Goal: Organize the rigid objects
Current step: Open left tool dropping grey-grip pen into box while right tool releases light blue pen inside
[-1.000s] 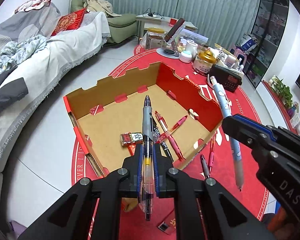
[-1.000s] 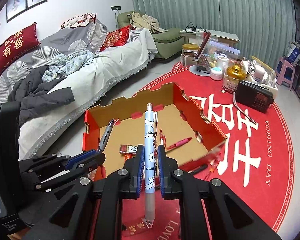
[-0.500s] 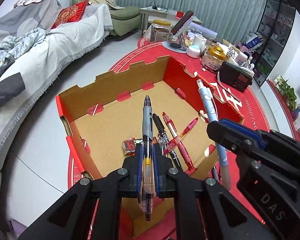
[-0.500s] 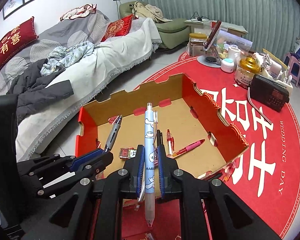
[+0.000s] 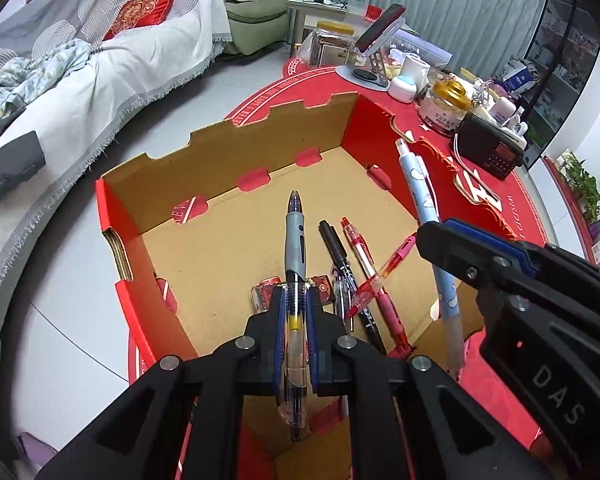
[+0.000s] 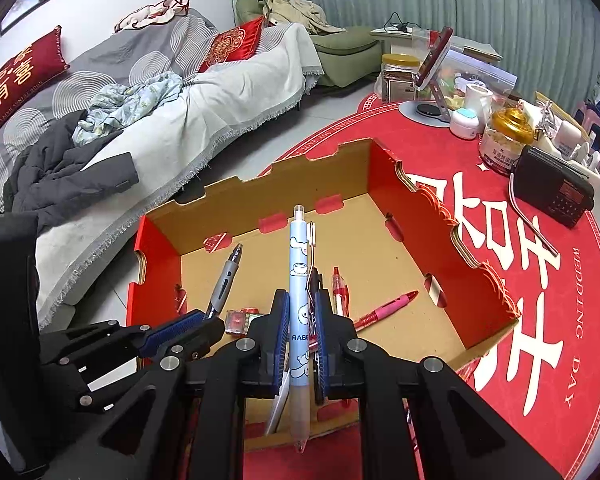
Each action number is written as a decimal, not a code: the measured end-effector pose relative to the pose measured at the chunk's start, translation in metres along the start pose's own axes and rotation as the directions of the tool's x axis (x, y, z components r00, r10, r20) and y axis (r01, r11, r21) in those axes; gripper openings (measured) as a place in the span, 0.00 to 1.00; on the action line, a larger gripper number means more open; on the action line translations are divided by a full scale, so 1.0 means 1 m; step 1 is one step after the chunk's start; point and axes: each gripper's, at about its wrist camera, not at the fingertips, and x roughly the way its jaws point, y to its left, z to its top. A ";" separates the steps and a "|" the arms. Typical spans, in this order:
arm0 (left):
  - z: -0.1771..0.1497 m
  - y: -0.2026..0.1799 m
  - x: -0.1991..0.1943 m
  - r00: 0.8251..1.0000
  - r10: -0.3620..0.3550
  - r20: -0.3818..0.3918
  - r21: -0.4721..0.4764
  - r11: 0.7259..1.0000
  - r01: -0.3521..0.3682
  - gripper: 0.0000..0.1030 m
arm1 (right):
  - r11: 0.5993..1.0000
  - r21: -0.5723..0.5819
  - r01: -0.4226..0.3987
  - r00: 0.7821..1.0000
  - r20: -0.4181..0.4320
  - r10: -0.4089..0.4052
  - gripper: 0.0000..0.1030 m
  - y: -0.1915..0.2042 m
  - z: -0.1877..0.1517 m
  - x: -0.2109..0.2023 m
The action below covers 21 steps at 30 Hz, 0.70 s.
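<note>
The open cardboard box sits on the red round table, and on its floor lie a black pen, two red pens crossing each other, and a small red packet. The left gripper hangs over the box with its jaws clamped on a grey-and-clear pen. Just beside it, the right gripper pinches a light blue cartoon pen above the box interior.

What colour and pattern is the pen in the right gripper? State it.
Light blue with white cartoon bear drawings: the pen in the right gripper, clearest in the right wrist view.
</note>
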 end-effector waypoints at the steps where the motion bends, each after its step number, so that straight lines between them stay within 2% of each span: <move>1: 0.001 0.001 0.001 1.000 0.000 -0.001 0.000 1.000 0.000 0.10 | 1.000 0.002 -0.001 1.000 -0.002 0.001 0.14 -0.001 0.001 0.002; 21: 0.005 0.007 0.026 0.999 0.002 -0.051 -0.010 1.000 -0.002 0.10 | 1.000 0.004 0.006 0.999 -0.044 -0.006 0.14 -0.003 0.005 0.030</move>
